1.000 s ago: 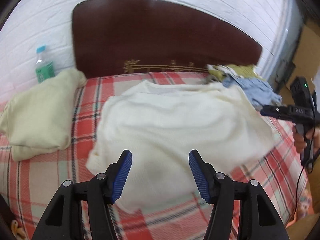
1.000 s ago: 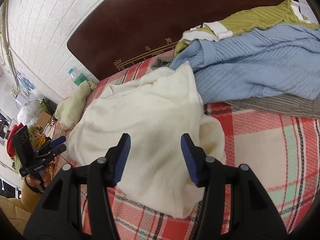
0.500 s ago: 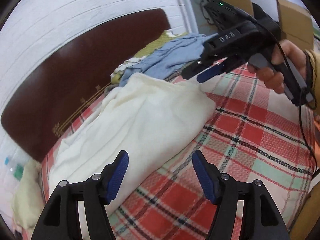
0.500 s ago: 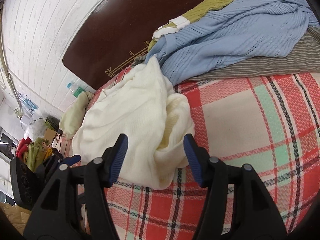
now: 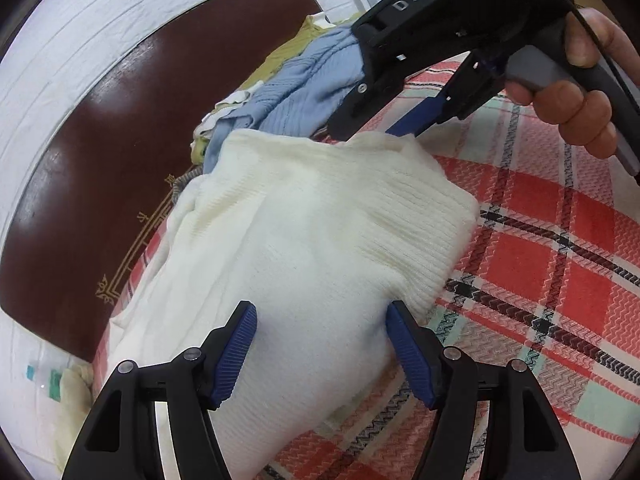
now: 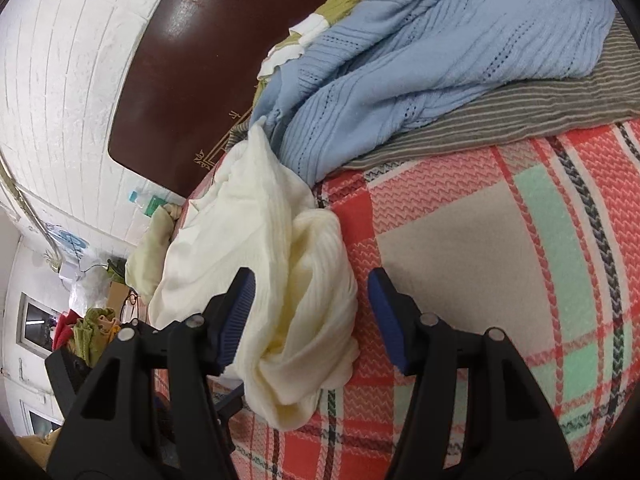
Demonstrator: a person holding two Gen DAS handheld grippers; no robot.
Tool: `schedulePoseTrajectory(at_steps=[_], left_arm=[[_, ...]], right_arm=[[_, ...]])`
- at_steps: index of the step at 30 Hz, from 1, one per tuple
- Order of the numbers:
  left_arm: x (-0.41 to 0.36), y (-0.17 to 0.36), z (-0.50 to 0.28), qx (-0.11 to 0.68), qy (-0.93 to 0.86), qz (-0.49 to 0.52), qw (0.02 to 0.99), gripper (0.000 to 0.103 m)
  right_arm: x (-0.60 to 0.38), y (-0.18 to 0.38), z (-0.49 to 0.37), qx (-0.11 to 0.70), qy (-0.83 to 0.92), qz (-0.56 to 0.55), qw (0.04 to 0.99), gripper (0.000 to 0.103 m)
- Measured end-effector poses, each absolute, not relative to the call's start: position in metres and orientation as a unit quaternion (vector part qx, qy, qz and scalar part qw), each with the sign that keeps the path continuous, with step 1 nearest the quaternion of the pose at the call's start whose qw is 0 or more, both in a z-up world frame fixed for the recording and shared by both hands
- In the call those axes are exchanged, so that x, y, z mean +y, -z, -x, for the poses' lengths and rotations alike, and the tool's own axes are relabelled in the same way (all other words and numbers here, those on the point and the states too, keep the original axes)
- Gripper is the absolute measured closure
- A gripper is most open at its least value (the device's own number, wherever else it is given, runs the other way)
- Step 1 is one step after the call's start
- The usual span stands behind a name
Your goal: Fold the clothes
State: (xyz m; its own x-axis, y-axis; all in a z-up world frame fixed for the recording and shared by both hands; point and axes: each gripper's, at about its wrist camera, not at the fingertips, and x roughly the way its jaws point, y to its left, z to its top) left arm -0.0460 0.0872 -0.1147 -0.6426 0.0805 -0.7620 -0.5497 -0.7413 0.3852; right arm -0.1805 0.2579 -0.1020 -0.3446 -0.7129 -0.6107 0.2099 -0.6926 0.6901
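Cream sweater (image 5: 320,240) lies on the plaid bed cover (image 5: 560,272), long axis running from the headboard (image 5: 100,184) toward the cameras, ribbed hem nearest. Beside it: blue sweater (image 6: 420,72) piled over a striped garment (image 6: 500,120). Left tool (image 5: 322,350) wide apart, straddling the hem. Right tool (image 6: 312,312) wide, bunched cream fabric between its pads, nothing clamped.

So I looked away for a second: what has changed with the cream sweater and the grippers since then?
Both grippers closed in on the cream sweater: the left gripper and right gripper now straddle its edges, jaws open, nothing gripped yet. The sweater looks more bunched at its right edge. The blue sweater pile is unmoved.
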Motion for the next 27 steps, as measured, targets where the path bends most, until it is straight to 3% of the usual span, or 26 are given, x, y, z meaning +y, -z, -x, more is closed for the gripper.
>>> schedulePoseTrajectory(at_steps=[3, 7, 10, 16, 17, 18, 19, 22, 27], left_arm=[[0.086, 0.116, 0.048, 0.293, -0.853, 0.387, 0.193, 0.035], [0.075, 0.114, 0.058, 0.236, -0.858, 0.407, 0.205, 0.059], [0.068, 0.11, 0.059, 0.196, -0.865, 0.414, 0.204, 0.069], [0.055, 0.107, 0.063, 0.13, -0.875, 0.42, 0.203, 0.072], [0.055, 0.107, 0.062, 0.13, -0.877, 0.416, 0.201, 0.07], [0.056, 0.109, 0.061, 0.135, -0.878, 0.414, 0.199, 0.066], [0.058, 0.11, 0.06, 0.14, -0.878, 0.413, 0.197, 0.06], [0.058, 0.111, 0.06, 0.141, -0.88, 0.409, 0.194, 0.062], [0.037, 0.093, 0.061, 0.066, -0.89, 0.407, 0.193, 0.082]], right_arm=[[0.247, 0.105, 0.188, -0.252, 0.774, -0.492, 0.309, 0.043], [0.237, 0.109, 0.196, -0.249, 0.773, -0.49, 0.316, 0.042], [0.23, 0.11, 0.2, -0.244, 0.773, -0.485, 0.328, 0.042], [0.214, 0.112, 0.198, -0.233, 0.774, -0.471, 0.353, 0.044], [0.21, 0.112, 0.197, -0.23, 0.771, -0.474, 0.357, 0.047], [0.205, 0.115, 0.198, -0.225, 0.767, -0.483, 0.359, 0.061], [0.2, 0.117, 0.199, -0.22, 0.763, -0.491, 0.36, 0.081], [0.195, 0.118, 0.202, -0.227, 0.76, -0.5, 0.349, 0.086], [0.19, 0.088, 0.203, -0.242, 0.764, -0.481, 0.355, 0.088]])
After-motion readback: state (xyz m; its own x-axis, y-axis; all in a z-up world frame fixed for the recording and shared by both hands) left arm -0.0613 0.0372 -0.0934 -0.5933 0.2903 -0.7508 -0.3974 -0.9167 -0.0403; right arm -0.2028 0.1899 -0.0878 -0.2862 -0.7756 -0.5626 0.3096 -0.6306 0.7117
